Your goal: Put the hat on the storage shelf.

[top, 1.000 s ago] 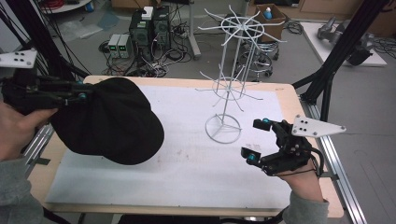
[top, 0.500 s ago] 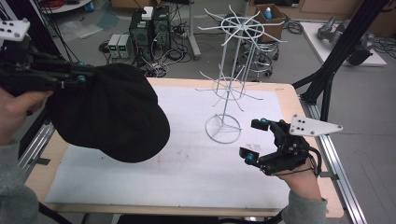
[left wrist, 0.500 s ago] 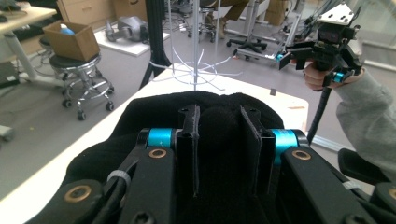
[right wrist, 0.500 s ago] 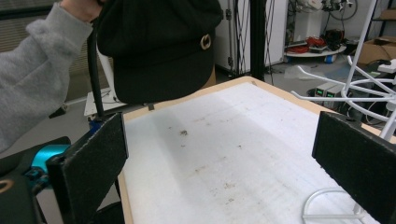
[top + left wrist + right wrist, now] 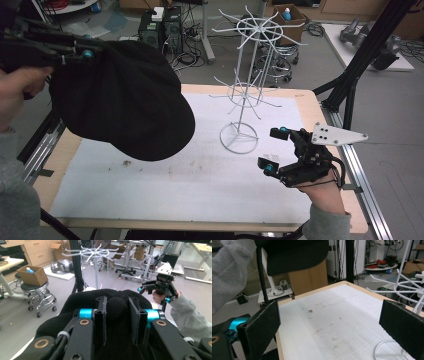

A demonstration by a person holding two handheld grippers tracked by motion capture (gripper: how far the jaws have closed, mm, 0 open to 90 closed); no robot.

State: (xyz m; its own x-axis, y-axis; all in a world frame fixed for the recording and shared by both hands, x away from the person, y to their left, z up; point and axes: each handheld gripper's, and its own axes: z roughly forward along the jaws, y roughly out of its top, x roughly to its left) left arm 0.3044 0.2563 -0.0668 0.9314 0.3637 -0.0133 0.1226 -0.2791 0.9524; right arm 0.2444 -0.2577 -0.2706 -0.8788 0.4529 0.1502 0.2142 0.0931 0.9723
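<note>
A black cap (image 5: 122, 100) hangs in the air over the table's left side, brim toward the lower right. My left gripper (image 5: 85, 54) is shut on its back edge; in the left gripper view the jaws pinch a fold of the black cap (image 5: 116, 305). A white wire display rack (image 5: 250, 70) with spoked arms stands at the table's middle-back on a ring base. My right gripper (image 5: 274, 150) stands open low over the table, right of the rack base, jaws wide and empty. In the right gripper view the cap's brim (image 5: 294, 255) shows at the top, and the rack's base (image 5: 388, 350) at the lower right.
A white foam mat (image 5: 190, 185) covers the wooden table, with small dark specks near its left middle. Black tripod legs (image 5: 360, 65) stand off the right rear corner. Electronics, cables and a stool with a cardboard box (image 5: 287, 15) lie on the floor behind.
My left gripper has lifted the cap higher and a little to the right, toward the rack. The right gripper has stayed in place, open.
</note>
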